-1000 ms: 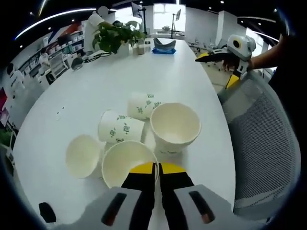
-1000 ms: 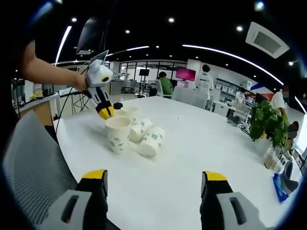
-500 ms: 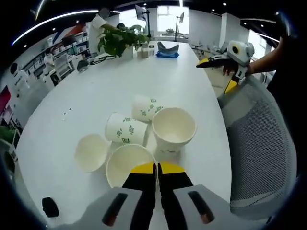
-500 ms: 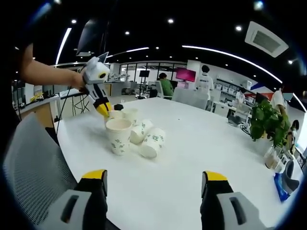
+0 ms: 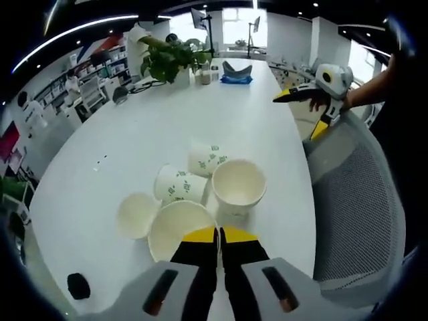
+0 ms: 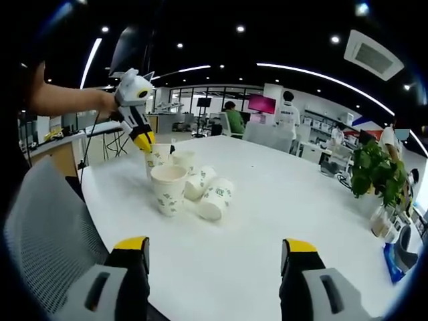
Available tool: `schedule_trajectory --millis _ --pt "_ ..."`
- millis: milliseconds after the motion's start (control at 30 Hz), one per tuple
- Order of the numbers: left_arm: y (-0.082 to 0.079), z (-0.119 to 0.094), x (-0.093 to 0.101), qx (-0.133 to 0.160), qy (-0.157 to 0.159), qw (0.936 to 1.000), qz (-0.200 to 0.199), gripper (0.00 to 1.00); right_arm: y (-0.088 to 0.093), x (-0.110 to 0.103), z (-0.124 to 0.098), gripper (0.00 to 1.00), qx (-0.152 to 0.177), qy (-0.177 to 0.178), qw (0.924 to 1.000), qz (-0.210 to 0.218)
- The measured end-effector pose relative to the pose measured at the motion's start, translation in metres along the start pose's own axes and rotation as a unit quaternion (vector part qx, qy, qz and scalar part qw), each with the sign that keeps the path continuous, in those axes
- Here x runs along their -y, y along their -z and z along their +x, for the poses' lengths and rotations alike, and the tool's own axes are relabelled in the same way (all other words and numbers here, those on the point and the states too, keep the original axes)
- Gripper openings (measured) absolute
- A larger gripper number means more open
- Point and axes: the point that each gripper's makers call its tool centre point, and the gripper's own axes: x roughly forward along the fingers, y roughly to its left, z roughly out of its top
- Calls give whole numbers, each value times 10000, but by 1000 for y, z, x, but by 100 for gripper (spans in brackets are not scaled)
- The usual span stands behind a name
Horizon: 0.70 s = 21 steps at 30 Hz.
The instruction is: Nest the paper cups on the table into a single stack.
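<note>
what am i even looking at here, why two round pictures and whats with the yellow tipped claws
These are two handheld grippers, one in each of a person's hands, each carrying a fisheye camera that looks along its own jaws. In the left gripper view, the left gripper is shut on the rim of a paper cup and the right gripper is seen off to the side. In the right gripper view, the right gripper is open and holds nothing, over the white table. There the left gripper holds its cup above the rest: one upright cup and others on their sides. A potted plant stands far down the table.
</note>
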Motion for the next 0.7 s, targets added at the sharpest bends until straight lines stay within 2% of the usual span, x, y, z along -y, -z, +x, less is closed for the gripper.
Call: schedule_trajectory --millis 367,700 --pt "-30 -15 10 94 12 9997 217 0 0 0 0 82 4 -14 10000 12" --pt "-43 -20 8 112 44 9989 456 0 0 1 -1 81 16 22 10000 20"
